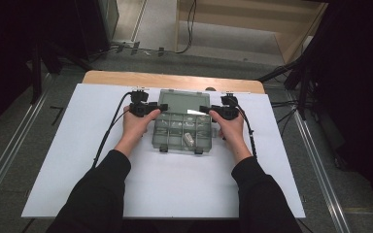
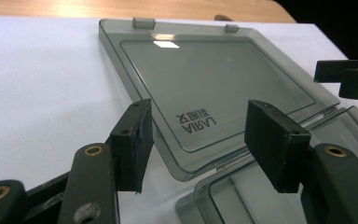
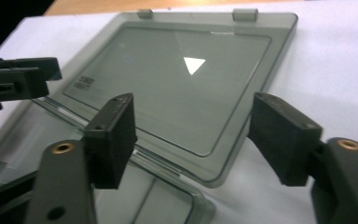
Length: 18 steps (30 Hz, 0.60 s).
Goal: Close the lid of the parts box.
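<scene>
A clear grey plastic compartment box (image 1: pixel 182 132) lies open on the white board, its lid (image 1: pixel 183 101) folded back flat toward the far edge. One compartment holds a small pale object (image 1: pixel 189 139). My left gripper (image 1: pixel 158 108) hovers open at the box's left hinge corner, and the lid (image 2: pixel 214 88) with printed lettering lies beyond its jaws. My right gripper (image 1: pixel 205 109) is open at the right hinge corner, above the lid (image 3: pixel 177 88). Nothing sits between either pair of jaws. The right gripper (image 2: pixel 347 77) shows at the edge of the left gripper view.
The white board (image 1: pixel 77 145) covers a wooden table (image 1: pixel 126 77), with bare board around the box. Two latches (image 1: pixel 163 148) stick out of the box's near edge. Dark stands and cables flank the table on the floor.
</scene>
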Each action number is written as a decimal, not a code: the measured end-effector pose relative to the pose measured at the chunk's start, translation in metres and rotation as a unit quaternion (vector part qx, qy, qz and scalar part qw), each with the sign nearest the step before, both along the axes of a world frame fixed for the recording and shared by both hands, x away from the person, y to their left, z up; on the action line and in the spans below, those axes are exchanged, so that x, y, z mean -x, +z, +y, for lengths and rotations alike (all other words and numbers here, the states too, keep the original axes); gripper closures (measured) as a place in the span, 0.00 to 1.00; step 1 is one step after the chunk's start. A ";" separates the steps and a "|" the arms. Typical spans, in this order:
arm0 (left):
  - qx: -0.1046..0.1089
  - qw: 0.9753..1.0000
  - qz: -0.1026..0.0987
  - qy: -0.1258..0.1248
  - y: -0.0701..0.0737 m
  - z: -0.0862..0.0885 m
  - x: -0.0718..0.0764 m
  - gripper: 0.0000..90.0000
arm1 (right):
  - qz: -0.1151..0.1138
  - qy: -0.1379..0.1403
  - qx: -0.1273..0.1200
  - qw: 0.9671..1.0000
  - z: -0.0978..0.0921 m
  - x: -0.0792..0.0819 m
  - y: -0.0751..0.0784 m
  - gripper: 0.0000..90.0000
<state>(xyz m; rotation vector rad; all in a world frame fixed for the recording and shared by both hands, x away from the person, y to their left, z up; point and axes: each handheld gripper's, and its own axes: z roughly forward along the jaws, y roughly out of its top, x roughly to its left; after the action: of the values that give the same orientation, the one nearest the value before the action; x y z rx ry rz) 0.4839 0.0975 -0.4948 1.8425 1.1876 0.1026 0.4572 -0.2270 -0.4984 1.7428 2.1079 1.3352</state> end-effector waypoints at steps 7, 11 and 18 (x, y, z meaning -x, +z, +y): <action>-0.007 1.000 0.007 0.004 -0.004 -0.002 -0.001 0.46 | 0.015 -0.016 0.001 1.000 0.002 -0.002 -0.006 0.41; -0.006 1.000 0.018 0.011 -0.007 -0.003 -0.002 0.46 | 0.029 -0.019 0.004 0.999 0.002 -0.004 -0.011 0.41; 0.007 0.999 0.034 0.019 -0.010 -0.001 -0.004 0.48 | 0.042 -0.016 -0.011 0.999 0.002 -0.006 -0.018 0.44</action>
<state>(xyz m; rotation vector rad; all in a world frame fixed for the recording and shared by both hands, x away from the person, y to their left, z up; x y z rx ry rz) 0.4884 0.0962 -0.5048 1.8235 1.2684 0.0520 0.4631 -0.2250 -0.5161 1.8657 2.1053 1.3048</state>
